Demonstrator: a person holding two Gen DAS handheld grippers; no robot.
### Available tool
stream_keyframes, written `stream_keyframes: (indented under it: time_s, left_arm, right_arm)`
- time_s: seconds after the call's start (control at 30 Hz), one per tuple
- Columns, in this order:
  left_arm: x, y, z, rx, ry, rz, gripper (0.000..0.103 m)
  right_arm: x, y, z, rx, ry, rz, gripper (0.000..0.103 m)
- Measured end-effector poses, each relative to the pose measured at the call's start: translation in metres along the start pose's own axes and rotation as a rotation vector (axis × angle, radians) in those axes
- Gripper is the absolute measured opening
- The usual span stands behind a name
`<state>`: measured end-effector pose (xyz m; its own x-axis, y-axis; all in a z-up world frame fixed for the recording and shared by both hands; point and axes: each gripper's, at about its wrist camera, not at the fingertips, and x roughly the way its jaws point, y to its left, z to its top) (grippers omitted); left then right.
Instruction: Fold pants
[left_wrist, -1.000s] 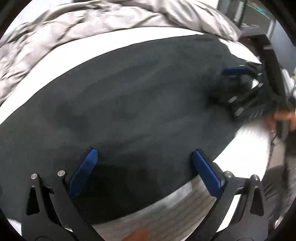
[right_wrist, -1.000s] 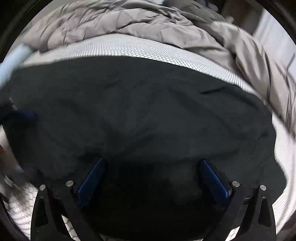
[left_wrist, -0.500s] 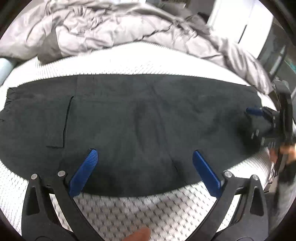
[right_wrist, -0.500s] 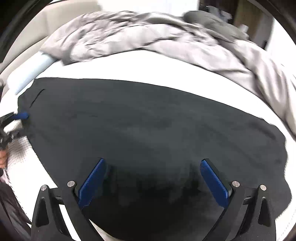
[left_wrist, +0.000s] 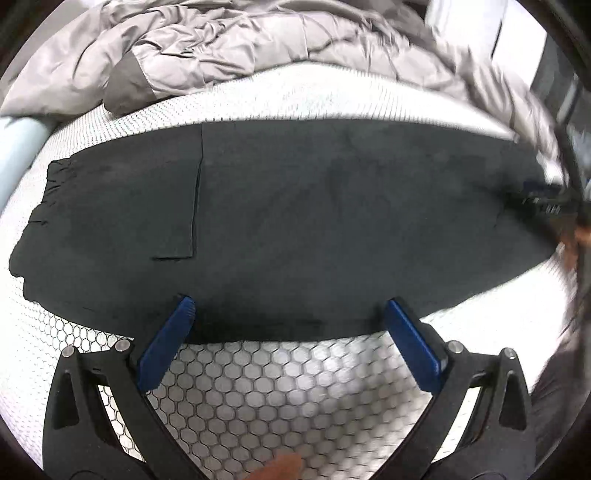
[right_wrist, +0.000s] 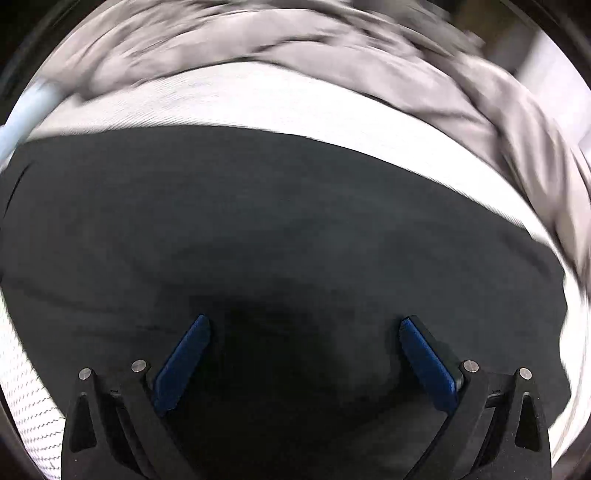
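Black pants lie spread flat across the middle of the left wrist view, on a white honeycomb-patterned mattress, with a rumpled grey duvet along the top. The left gripper hangs at the lower centre, fingers wide apart and holding nothing, tips over the pants' near edge. The right gripper shows blurred at the right edge.

In the right wrist view the pants fill the centre and bottom; the right gripper is spread wide above the cloth, empty.

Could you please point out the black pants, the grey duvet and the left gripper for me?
black pants (left_wrist: 314, 221), left wrist view, middle of the fabric.
grey duvet (left_wrist: 221, 48), left wrist view, crumpled folds.
left gripper (left_wrist: 286, 328), left wrist view, between its fingertips.
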<state>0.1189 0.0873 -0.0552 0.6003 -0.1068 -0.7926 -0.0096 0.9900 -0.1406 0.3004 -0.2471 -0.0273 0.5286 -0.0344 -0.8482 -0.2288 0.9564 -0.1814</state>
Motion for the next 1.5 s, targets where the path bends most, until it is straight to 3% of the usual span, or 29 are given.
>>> stream_keyframes:
  time_s: [0.07,0.2,0.27,0.33,0.37,0.43,0.5,0.7,0.83,0.9,0.97,1.07,1.1,1.17,1.27,1.33,1.4,1.5]
  left_arm:
    - [-0.005,-0.003,0.014,-0.038,-0.027,-0.066,0.102]
    - [0.025,-0.024,0.054,-0.085,0.006,-0.125,0.102]
    - [0.049,-0.037,0.066,-0.056,0.046,-0.098,0.102]
    - [0.074,-0.049,0.065,0.004,0.113,-0.02,0.102]
    - [0.077,-0.054,0.063,0.037,0.109,0.0,0.102]
    - [0.071,-0.056,0.058,0.086,0.097,0.004,0.102]
    - [0.064,-0.049,0.053,0.096,0.095,0.022,0.102]
    - [0.044,-0.005,0.034,-0.02,0.059,0.078,0.102]
    - [0.037,-0.007,0.04,-0.007,0.05,0.087,0.102]
    - [0.027,-0.014,0.049,0.008,0.011,0.04,0.102]
    - [0.032,-0.024,0.065,0.015,-0.008,0.018,0.102]
    - [0.063,-0.03,0.085,-0.016,0.038,-0.013,0.102]
    - [0.081,-0.031,0.09,-0.033,0.078,-0.001,0.102]
    - [0.096,-0.034,0.091,-0.022,0.083,0.053,0.102]
    - [0.093,-0.038,0.088,0.026,0.078,0.067,0.102]
    - [0.089,-0.031,0.083,0.026,0.066,0.057,0.102]
    - [0.081,-0.021,0.077,0.014,0.061,0.074,0.102]
    - [0.074,-0.006,0.071,0.024,0.057,0.066,0.102]
  right_arm:
    - [-0.003,-0.01,0.008,0.06,-0.043,0.057,0.103]
    - [-0.007,0.035,0.02,0.042,-0.09,0.176,0.103]
    - [-0.005,0.072,0.025,-0.016,-0.09,0.2,0.103]
    - [0.003,0.093,0.035,-0.064,-0.09,0.264,0.103]
    - [0.01,0.106,0.039,-0.089,-0.076,0.295,0.103]
    - [0.012,0.126,0.03,-0.138,-0.056,0.254,0.103]
    - [0.018,0.119,0.027,-0.164,-0.044,0.128,0.103]
    - [0.018,0.027,0.015,0.046,0.002,-0.141,0.103]
    - [0.014,0.008,0.011,0.11,0.013,-0.1,0.103]
    - [0.006,0.012,0.014,0.101,-0.013,-0.093,0.103]
    - [-0.002,0.022,0.017,0.081,-0.06,-0.02,0.103]
    - [-0.006,0.057,0.029,0.048,-0.11,0.105,0.103]
    - [-0.002,0.069,0.035,0.029,-0.105,0.131,0.103]
    - [0.012,0.098,0.047,-0.042,-0.088,0.155,0.103]
    - [0.035,0.139,0.053,-0.19,-0.045,0.107,0.103]
    - [0.037,0.142,0.051,-0.23,-0.065,0.086,0.103]
    - [0.038,0.12,0.052,-0.186,-0.071,0.005,0.103]
    - [0.047,0.062,0.053,-0.015,-0.058,-0.219,0.103]
